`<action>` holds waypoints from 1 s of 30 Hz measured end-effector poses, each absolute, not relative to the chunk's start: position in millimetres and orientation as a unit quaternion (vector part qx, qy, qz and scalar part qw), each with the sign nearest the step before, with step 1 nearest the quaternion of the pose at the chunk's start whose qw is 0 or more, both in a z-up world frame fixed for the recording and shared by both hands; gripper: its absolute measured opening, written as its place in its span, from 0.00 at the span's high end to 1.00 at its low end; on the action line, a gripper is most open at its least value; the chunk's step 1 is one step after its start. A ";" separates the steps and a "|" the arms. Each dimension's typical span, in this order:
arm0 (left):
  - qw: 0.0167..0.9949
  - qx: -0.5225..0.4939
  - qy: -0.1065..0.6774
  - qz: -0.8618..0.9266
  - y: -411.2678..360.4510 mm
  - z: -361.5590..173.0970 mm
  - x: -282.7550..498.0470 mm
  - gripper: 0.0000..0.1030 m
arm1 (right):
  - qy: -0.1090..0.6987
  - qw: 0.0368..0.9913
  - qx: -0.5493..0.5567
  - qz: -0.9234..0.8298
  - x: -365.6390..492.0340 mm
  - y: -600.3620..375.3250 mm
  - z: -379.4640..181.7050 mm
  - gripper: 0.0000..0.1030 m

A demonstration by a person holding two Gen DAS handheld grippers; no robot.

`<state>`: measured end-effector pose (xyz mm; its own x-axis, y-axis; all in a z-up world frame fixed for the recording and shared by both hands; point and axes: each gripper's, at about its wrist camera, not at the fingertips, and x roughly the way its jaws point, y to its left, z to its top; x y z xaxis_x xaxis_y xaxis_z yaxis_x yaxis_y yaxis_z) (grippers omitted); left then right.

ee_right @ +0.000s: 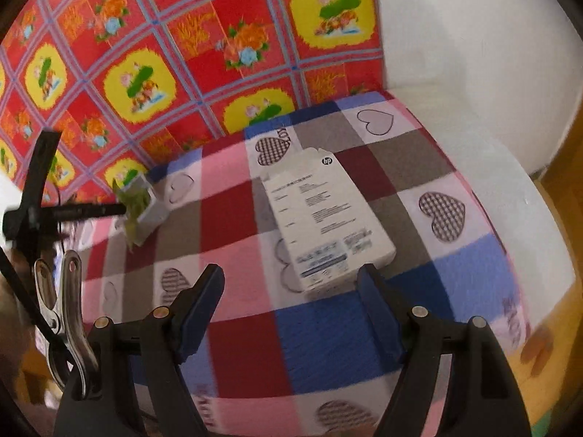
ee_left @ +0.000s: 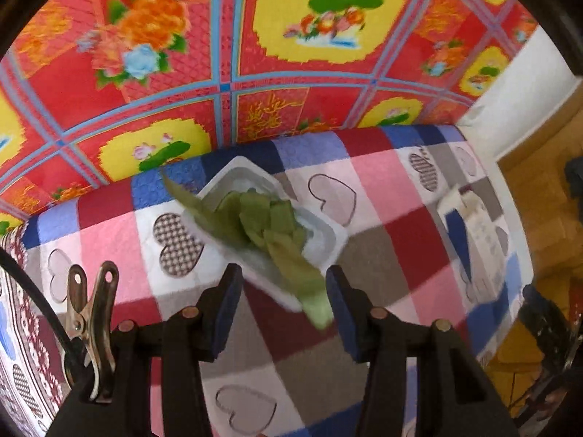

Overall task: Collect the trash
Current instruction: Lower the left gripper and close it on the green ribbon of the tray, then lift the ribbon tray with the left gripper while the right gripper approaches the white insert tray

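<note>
On the checked heart-print cloth [ee_left: 364, 189] that covers the table lie a flat white printed box [ee_right: 328, 225] and a white tray [ee_left: 324, 233] of green scraps [ee_left: 269, 222]. A trailing green strip hangs over the tray's near rim, so a hasty pinch could catch only that and spill the rest. The left gripper [ee_left: 284, 291] is spread and empty, the tray just ahead between its tips. The right gripper [ee_right: 291, 291] gapes empty before the box.
</note>
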<state>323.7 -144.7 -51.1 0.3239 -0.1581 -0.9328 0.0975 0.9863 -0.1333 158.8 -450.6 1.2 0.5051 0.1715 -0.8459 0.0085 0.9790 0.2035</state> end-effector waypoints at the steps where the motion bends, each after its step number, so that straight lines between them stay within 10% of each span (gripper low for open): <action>1: 0.812 -0.019 0.579 -0.075 -147.6 -55.0 330.2 0.51 | 0.497 0.862 0.080 0.053 163.6 -452.9 -2.0 0.25; 22: 0.810 0.015 0.586 -0.002 -168.7 -106.1 364.2 0.52 | 0.524 0.842 -0.013 0.132 221.6 -458.0 -38.9 0.25; 30: 0.822 -0.027 0.569 0.002 -159.9 -105.0 343.9 0.91 | 0.536 0.830 0.008 0.152 226.7 -462.4 -48.8 0.24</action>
<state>343.9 -159.9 -105.0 0.3520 -0.0279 -0.9356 -0.0337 0.9985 -0.0424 226.7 -462.4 -48.8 0.3787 0.2604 -0.8881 -0.2427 0.9540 0.1762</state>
